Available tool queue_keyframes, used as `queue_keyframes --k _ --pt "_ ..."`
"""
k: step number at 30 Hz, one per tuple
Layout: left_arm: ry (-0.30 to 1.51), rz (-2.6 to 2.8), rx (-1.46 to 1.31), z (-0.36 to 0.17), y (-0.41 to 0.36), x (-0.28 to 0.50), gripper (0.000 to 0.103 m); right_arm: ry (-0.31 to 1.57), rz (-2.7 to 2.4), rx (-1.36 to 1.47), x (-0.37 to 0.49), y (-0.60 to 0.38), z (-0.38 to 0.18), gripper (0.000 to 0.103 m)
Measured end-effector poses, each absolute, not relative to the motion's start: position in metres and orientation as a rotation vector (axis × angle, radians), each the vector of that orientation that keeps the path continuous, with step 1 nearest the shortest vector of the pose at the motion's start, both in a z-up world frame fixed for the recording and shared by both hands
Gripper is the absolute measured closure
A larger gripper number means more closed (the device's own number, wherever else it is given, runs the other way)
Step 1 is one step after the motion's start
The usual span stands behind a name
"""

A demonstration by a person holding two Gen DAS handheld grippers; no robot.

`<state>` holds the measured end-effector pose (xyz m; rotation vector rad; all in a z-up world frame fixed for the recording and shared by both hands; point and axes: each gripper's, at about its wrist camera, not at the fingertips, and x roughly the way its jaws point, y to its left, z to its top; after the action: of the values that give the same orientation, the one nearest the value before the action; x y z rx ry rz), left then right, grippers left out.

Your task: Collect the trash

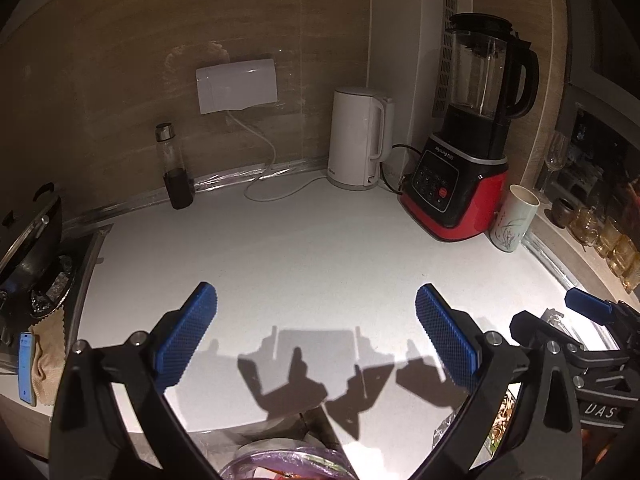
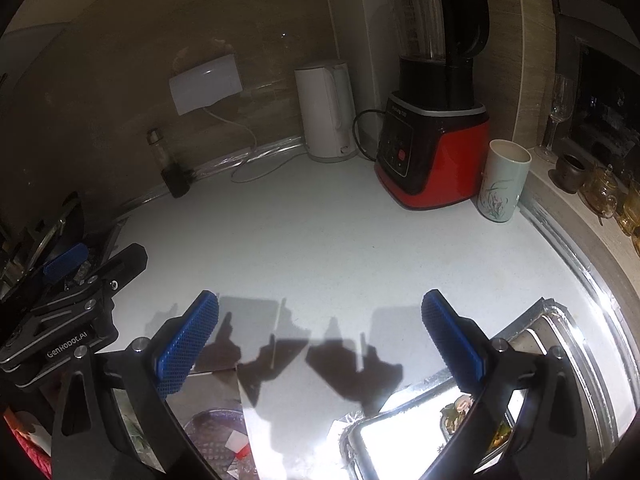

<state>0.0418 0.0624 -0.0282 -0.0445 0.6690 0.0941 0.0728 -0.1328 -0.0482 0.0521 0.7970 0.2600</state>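
Two hand-held grippers hover over the white tabletop (image 1: 280, 248): the left hand-held gripper (image 1: 316, 336) spread wide, gripping nothing; the right hand-held gripper (image 2: 320, 340) likewise; one foil tray (image 2: 400, 440) of scraps lies below the right; one kettle (image 1: 356, 140), one blender (image 1: 464, 160), one cup (image 1: 514, 216) behind.

Black frames, silver screws, blue textured fingers (image 1: 188, 336) on both.

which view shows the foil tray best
The right wrist view: the foil tray lies in the lower right with its shiny rim and some food visible, partly behind the open right gripper. The left wrist view shows only a sliver by that camera's right finger, too little to identify.
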Motion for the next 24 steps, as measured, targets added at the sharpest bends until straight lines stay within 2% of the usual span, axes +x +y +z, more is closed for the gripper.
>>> queue_keyframes --k 10,24 --pt "0.683 0.135 -0.102 -0.036 0.056 0.084 0.008 0.802 0.274 0.045 0.108 -0.143 -0.06 0.002" --pt "0.681 0.129 -0.088 -0.036 0.056 0.095 0.008 0.818 0.263 0.048 0.11 -0.142 -0.064 0.002"
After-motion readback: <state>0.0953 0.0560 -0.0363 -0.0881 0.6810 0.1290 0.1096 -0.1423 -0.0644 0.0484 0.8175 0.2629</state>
